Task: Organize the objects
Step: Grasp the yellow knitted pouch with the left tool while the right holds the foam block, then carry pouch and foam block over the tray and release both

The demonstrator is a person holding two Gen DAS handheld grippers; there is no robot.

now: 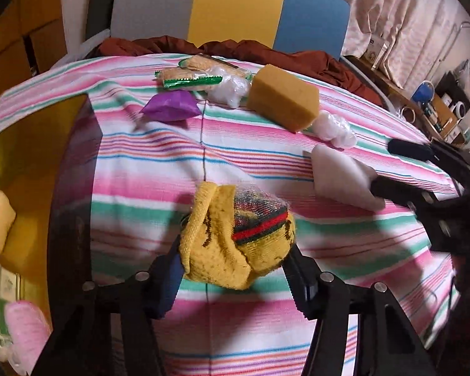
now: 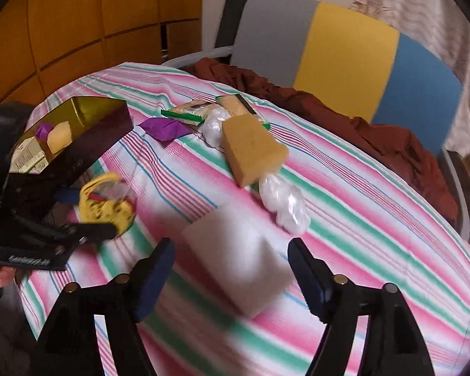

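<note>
Between your left gripper's (image 1: 235,269) pads sits a rolled yellow sock (image 1: 235,235) with a red and dark green band, knit fuzzy and bunched; the jaws are clamped on its two sides just above the striped cloth (image 1: 141,163). Your right gripper (image 2: 232,269) stands with its jaws wide apart, and the white foam block (image 2: 238,260), pale, blurred and tilted, lies on the cloth between the fingers, neither pad pressing it. Left of the sock is the dark tray (image 1: 78,169) with a gold inside. Farther off lie a white plastic bag (image 2: 282,203), a tan sponge (image 1: 282,97), a purple packet (image 1: 170,106) and green-edged wrappers (image 1: 188,78).
</note>
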